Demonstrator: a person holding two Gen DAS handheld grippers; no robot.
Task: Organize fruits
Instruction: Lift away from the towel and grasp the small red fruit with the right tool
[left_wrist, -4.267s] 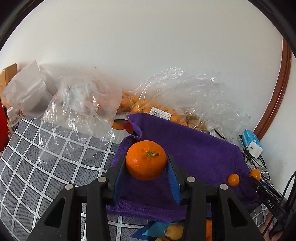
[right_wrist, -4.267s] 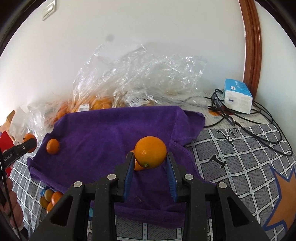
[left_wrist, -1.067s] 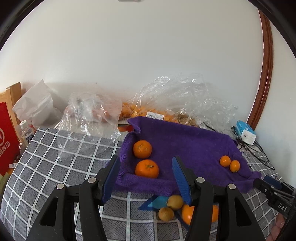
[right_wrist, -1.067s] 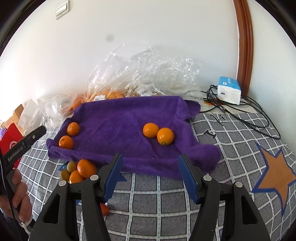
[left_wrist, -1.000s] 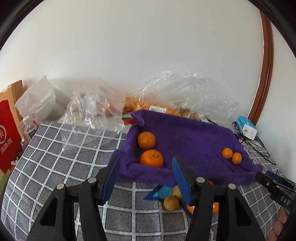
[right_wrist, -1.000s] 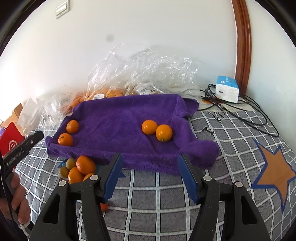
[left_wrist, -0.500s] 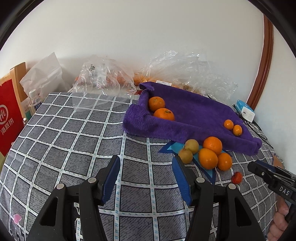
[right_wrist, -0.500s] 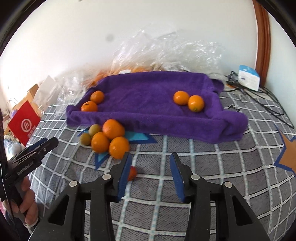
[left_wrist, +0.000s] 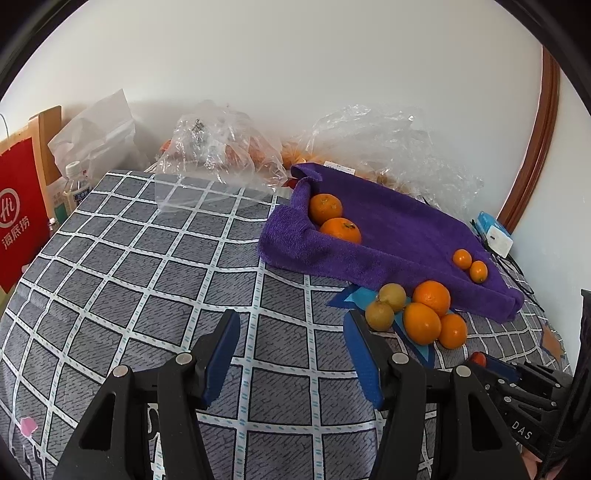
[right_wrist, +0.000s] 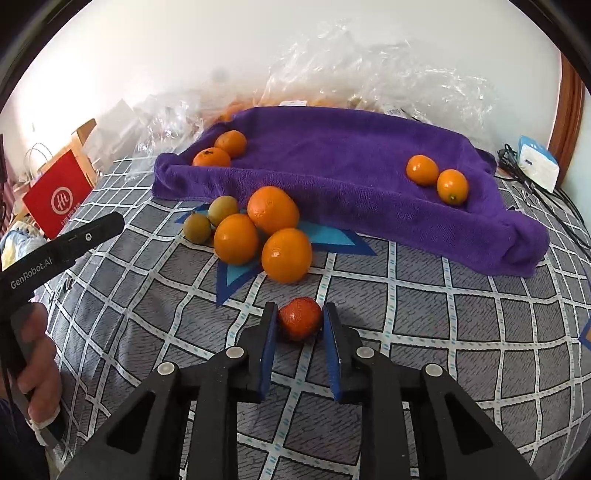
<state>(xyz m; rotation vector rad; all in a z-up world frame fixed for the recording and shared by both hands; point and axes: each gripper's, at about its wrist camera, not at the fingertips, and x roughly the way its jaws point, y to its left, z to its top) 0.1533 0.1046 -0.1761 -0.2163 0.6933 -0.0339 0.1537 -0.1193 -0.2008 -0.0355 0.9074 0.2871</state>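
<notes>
On the grey checked cloth, near us, our right gripper has its two blue pads squeezed tight on a small red fruit. The fruit sits on the cloth, right between the pads. Our left gripper hangs over a bare bit of the cloth with its pads apart and nothing between them. A little farther off is a pile of three oranges and two small green-brown fruits, all touching. Behind the pile lies a purple towel. Two tangerines sit at its far left corner, and two small oranges sit on its right side. Clear plastic bags are heaped by the wall.
</notes>
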